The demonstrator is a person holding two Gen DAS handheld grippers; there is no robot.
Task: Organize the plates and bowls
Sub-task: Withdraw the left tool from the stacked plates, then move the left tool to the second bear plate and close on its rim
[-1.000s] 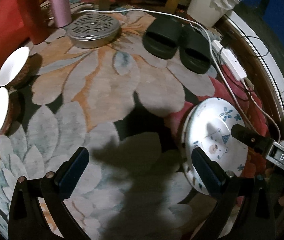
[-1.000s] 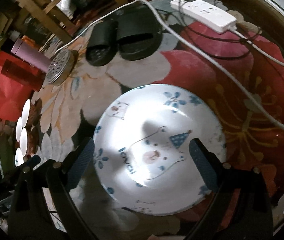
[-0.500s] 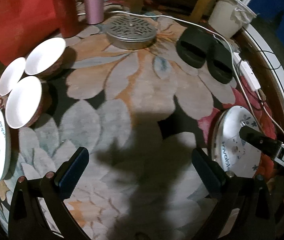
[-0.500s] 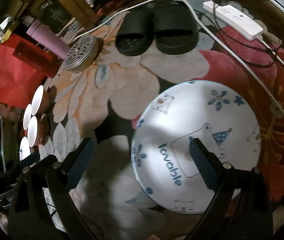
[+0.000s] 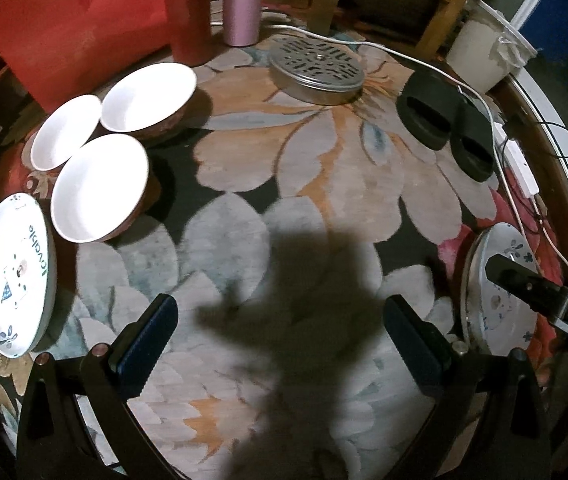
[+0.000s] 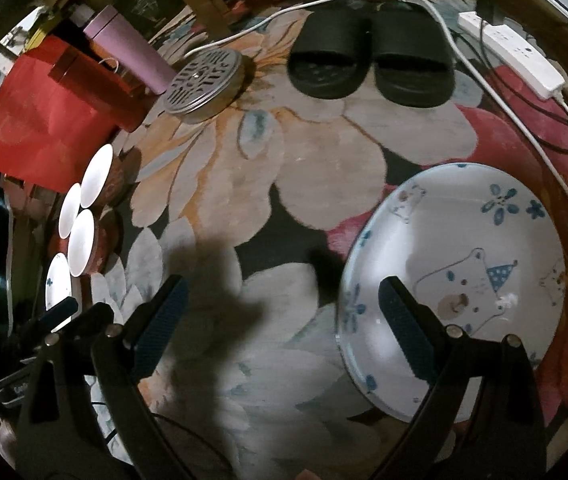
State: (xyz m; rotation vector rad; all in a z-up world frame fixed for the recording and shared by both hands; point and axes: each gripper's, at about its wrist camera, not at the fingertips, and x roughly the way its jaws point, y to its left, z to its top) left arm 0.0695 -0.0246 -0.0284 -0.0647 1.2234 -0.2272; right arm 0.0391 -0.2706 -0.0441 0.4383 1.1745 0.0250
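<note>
Three white bowls with brown outsides (image 5: pixel 99 188) sit together on the flowered rug at the left, also small in the right wrist view (image 6: pixel 81 236). A white bear-print plate (image 5: pixel 13 276) lies just in front of them. A second bear-print plate (image 6: pixel 456 280) lies on the rug at the right, also at the right edge of the left wrist view (image 5: pixel 500 300). My left gripper (image 5: pixel 277 344) is open and empty above bare rug. My right gripper (image 6: pixel 279 324) is open and empty, its right finger over that plate's left rim.
A round perforated metal tin (image 5: pixel 316 70), black slippers (image 5: pixel 444 128), a white power strip with cables (image 6: pixel 512 52), a pink bottle (image 5: pixel 241 0), a red cylinder (image 5: pixel 187 12) and a white bucket (image 5: pixel 484 56) stand at the far side.
Both grippers have pulled back and turned left. The bowls and left plate have come fully into the left view. The right plate has slid from between the right fingers to the right.
</note>
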